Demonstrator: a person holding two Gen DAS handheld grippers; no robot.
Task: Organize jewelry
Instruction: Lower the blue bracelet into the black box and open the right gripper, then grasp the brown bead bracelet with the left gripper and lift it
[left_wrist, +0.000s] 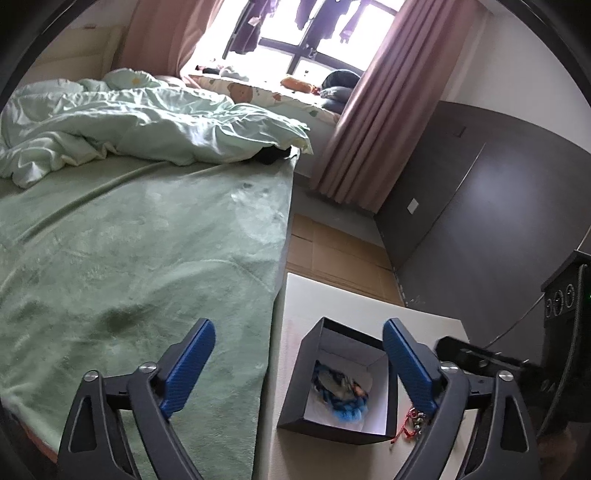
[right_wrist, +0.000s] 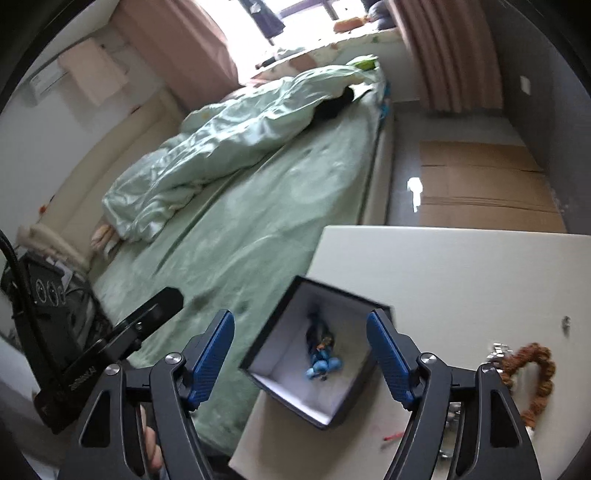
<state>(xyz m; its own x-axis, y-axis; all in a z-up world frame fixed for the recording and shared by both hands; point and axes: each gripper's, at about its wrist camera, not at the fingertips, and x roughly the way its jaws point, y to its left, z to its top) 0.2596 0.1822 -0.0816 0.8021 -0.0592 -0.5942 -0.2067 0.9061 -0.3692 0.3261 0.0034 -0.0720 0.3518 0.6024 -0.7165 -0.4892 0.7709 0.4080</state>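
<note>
A black open box (left_wrist: 345, 384) with a white lining stands on a white table (left_wrist: 369, 306); it also shows in the right wrist view (right_wrist: 317, 362). Blue beaded jewelry (left_wrist: 341, 391) lies inside it (right_wrist: 320, 354). My left gripper (left_wrist: 299, 354) is open and empty above the box's left side. My right gripper (right_wrist: 301, 343) is open and empty above the box. A red string piece with small bells (left_wrist: 412, 424) lies right of the box. A brown bead bracelet (right_wrist: 535, 380) and a silver piece (right_wrist: 498, 350) lie on the table at right.
A bed with a green blanket (left_wrist: 140, 266) borders the table on the left, with a crumpled duvet (left_wrist: 129, 122) behind. Cardboard (left_wrist: 332, 254) covers the floor beyond the table. Dark wall panels (left_wrist: 498, 206) stand right. A small silver item (right_wrist: 565, 322) lies on the table (right_wrist: 461, 266).
</note>
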